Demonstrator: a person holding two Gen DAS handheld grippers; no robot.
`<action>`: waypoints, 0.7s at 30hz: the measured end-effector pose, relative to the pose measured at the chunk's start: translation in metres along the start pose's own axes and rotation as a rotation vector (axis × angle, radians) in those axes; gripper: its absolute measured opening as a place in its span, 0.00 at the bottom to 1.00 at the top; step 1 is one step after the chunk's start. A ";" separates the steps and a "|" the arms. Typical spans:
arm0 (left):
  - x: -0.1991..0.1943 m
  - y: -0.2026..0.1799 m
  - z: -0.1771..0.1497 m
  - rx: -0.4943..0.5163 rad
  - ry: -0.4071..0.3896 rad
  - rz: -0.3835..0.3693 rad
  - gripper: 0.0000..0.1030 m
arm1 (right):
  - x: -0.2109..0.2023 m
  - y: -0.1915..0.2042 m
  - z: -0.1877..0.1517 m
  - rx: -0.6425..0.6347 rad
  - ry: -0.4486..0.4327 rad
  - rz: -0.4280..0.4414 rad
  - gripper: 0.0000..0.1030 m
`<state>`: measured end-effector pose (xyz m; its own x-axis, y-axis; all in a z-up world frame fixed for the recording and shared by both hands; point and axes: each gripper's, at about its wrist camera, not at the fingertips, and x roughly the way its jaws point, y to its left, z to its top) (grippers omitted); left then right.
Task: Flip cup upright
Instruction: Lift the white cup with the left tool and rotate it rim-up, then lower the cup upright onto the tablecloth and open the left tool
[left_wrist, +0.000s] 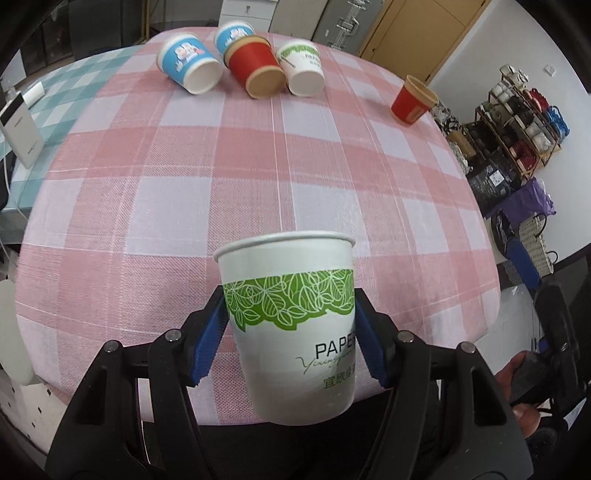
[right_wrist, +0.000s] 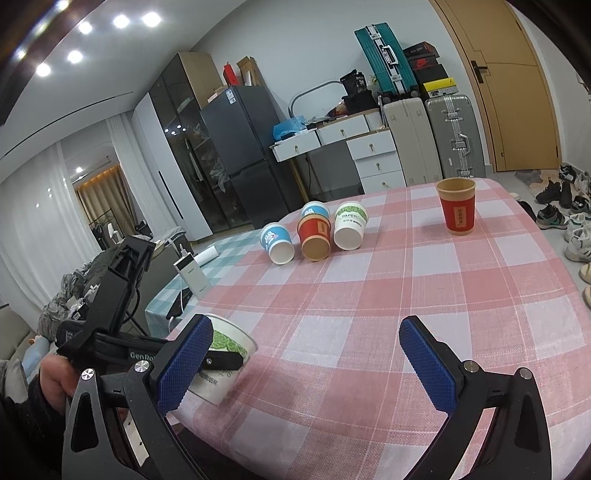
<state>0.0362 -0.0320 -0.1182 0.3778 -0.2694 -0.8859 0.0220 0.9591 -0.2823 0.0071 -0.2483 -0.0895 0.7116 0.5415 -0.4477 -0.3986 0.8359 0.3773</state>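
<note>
My left gripper (left_wrist: 289, 301) is shut on a white paper cup (left_wrist: 291, 332) with a green leaf band, its blue pads pressing both sides. The cup has its rim up and leans slightly, at the near edge of the pink checked table (left_wrist: 258, 166). In the right wrist view the same cup (right_wrist: 231, 345) shows at the table's near left corner, partly hidden behind a blue finger (right_wrist: 184, 363). I cannot tell whether its base touches the cloth. My right gripper (right_wrist: 306, 354) is open over the near table with nothing between its fingers.
At the far side several cups lie on their sides: two blue ones (left_wrist: 188, 64) (left_wrist: 232, 33), a red one (left_wrist: 255, 68) and a white one (left_wrist: 303, 68). A red cup (left_wrist: 412, 99) stands upright at the far right. A white power bank (right_wrist: 192, 277) lies left.
</note>
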 end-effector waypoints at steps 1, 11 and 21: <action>0.005 0.000 -0.001 0.001 0.010 -0.002 0.61 | 0.001 -0.001 -0.001 0.005 0.003 0.001 1.00; 0.027 0.006 0.004 0.010 0.060 0.006 0.68 | 0.014 0.004 -0.001 0.028 0.037 0.060 1.00; -0.011 0.010 0.012 0.012 -0.068 0.004 0.79 | 0.011 0.015 0.006 0.030 0.047 0.076 1.00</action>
<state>0.0431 -0.0186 -0.1066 0.4401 -0.2595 -0.8597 0.0318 0.9612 -0.2739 0.0123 -0.2303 -0.0842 0.6519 0.6075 -0.4538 -0.4327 0.7895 0.4353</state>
